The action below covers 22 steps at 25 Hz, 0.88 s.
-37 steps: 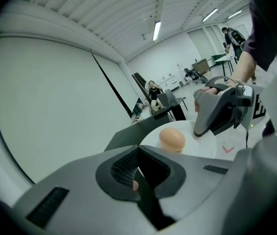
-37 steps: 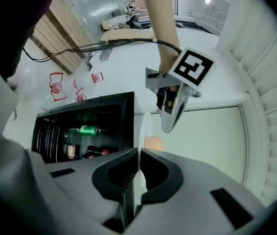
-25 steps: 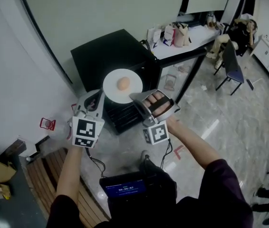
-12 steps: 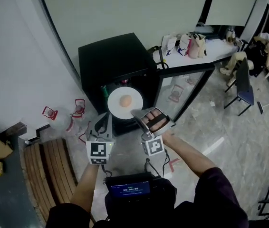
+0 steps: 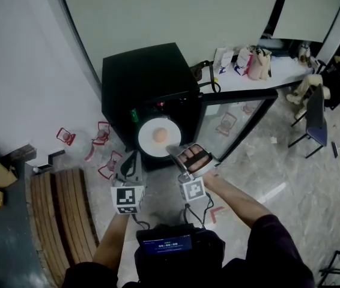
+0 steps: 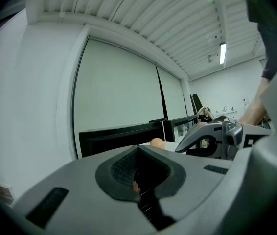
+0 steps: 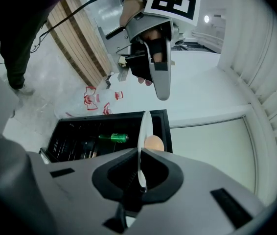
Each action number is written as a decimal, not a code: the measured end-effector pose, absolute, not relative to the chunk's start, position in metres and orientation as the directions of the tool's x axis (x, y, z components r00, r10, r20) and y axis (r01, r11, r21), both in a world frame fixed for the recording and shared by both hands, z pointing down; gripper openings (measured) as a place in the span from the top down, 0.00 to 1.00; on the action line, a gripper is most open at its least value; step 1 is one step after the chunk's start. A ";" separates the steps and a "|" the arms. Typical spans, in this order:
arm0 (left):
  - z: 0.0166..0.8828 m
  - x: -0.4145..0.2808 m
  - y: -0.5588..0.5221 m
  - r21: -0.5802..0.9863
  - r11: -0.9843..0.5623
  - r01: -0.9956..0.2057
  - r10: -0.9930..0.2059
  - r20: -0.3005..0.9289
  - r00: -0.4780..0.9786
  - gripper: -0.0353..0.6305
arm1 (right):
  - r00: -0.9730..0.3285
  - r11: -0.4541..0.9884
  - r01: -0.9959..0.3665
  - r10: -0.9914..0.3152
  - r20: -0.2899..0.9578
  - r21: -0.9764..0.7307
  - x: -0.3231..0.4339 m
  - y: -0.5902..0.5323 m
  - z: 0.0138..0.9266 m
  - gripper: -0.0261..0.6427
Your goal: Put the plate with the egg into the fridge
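1. Two grippers meet at a white plate [image 5: 147, 143], which is held level in the air just in front of the open black fridge [image 5: 146, 71].
2. The fridge stands on the floor just off the left end of the desk [image 5: 281, 72], as the head view shows it.
3. The right gripper [image 7: 139, 168] has its fingers clamped on the plate's near rim. In the right gripper view the plate shows edge-on, running straight out from between the dark pads.
4. The left gripper [image 6: 138, 155] has its fingers pressed together with nothing plain between them. Its tips sit just beside the plate's left rim, and no view shows whether they touch it.
5. One brown egg [image 5: 160, 135] lies at the middle of the plate.
6. A green can [image 7: 113, 137] lies on its side on a shelf inside the fridge, beyond the plate.
7. The glass door [image 5: 236, 122] is swung wide open and stands along the front edge of the desk, its far end below the desk's middle.
8. Several bags [image 5: 242, 59] stand on the desk near its left end, towards the back edge.
9. A dark chair [image 5: 315, 116] stands on the floor in front of the desk's right end.
10. Some small red wire frames [image 5: 102, 131] lie on the floor on the fridge's other side, well apart from the desk.
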<state>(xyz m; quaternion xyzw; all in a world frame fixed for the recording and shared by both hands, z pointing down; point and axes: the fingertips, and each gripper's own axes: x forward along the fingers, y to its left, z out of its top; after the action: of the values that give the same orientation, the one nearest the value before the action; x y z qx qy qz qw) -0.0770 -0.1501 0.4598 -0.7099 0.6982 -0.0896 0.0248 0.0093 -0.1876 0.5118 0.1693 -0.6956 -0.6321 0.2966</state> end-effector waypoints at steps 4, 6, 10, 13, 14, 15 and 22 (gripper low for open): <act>0.470 -0.086 -0.160 -0.174 -0.011 -0.985 -0.995 0.102 -0.007 0.93 | -0.771 0.157 0.151 -0.599 0.216 0.976 -0.006 -0.196 0.519 0.93; 0.482 -0.089 -0.170 -0.178 -0.020 -0.984 -0.993 0.116 -0.001 0.93 | -0.766 0.172 0.161 -0.599 0.233 0.972 -0.018 -0.206 0.528 0.93; 0.522 -0.099 -0.192 -0.155 -0.031 -0.987 -0.987 0.164 0.006 0.93 | -0.744 0.189 0.206 -0.606 0.280 0.960 -0.042 -0.228 0.566 0.93; 0.559 -0.106 -0.214 -0.142 -0.050 -0.989 -0.981 0.191 0.022 0.93 | -0.728 0.204 0.235 -0.611 0.311 0.950 -0.062 -0.253 0.606 0.93; 0.572 -0.109 -0.222 -0.141 -0.055 -0.989 -0.980 0.198 0.026 0.93 | -0.724 0.213 0.235 -0.613 0.317 0.948 -0.069 -0.264 0.620 0.93; 0.587 -0.112 -0.231 -0.138 -0.057 -0.989 -0.979 0.204 0.028 0.93 | -0.721 0.219 0.234 -0.615 0.320 0.947 -0.076 -0.275 0.634 0.93; 0.681 -0.134 -0.280 -0.119 -0.071 -0.990 -0.969 0.242 0.041 0.93 | -0.705 0.217 0.267 -0.620 0.344 0.939 -0.112 -0.338 0.726 0.93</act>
<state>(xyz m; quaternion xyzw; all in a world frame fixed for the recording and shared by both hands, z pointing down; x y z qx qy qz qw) -0.1342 -0.2805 0.6808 -0.7202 0.6803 -0.1300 -0.0403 -0.1121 -0.3380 0.7265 0.1279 -0.6911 -0.6124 0.3620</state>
